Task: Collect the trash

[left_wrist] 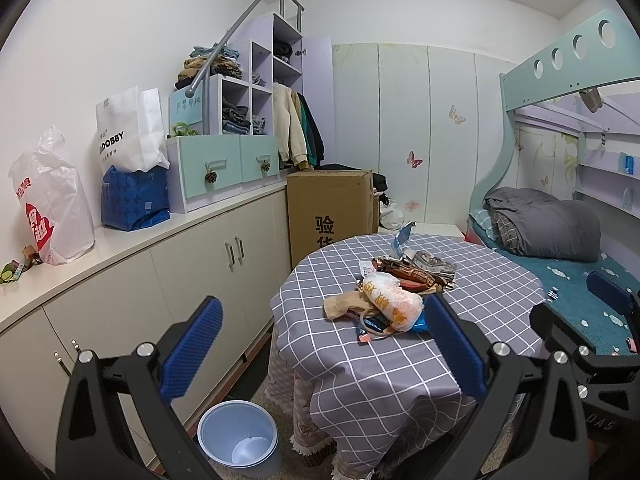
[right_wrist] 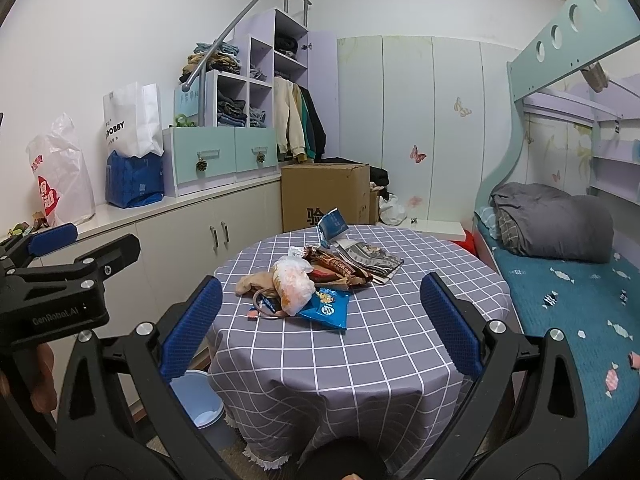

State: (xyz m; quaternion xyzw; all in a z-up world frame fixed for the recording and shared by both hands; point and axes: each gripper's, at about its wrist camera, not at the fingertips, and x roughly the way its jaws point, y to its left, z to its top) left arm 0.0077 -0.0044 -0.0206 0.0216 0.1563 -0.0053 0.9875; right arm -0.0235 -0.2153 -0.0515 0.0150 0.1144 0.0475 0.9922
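Both wrist fisheyes look forward and slightly down across the round checked-cloth table point(left_wrist: 400, 360) toward the far wardrobe wall, from near the table's near edge, above tabletop height.

Left wrist view sits off the table's left side: pale blue bin point(left_wrist: 239, 438) on the floor is in full view below, counter cabinets point(left_wrist: 180, 276) fill the left. Right gripper point(left_wrist: 612, 300) intrudes at its right edge.

Right wrist view is more centred on the table point(right_wrist: 360, 344), bunk bed point(right_wrist: 560, 280) larger on the right, bin point(right_wrist: 198, 400) half hidden. Left gripper point(right_wrist: 52, 236) shows at its left edge.

Shared: table, wrapper pile point(left_wrist: 394, 294) point(right_wrist: 308, 286), cardboard box point(left_wrist: 328, 208) point(right_wrist: 324, 196), bed, shelving.
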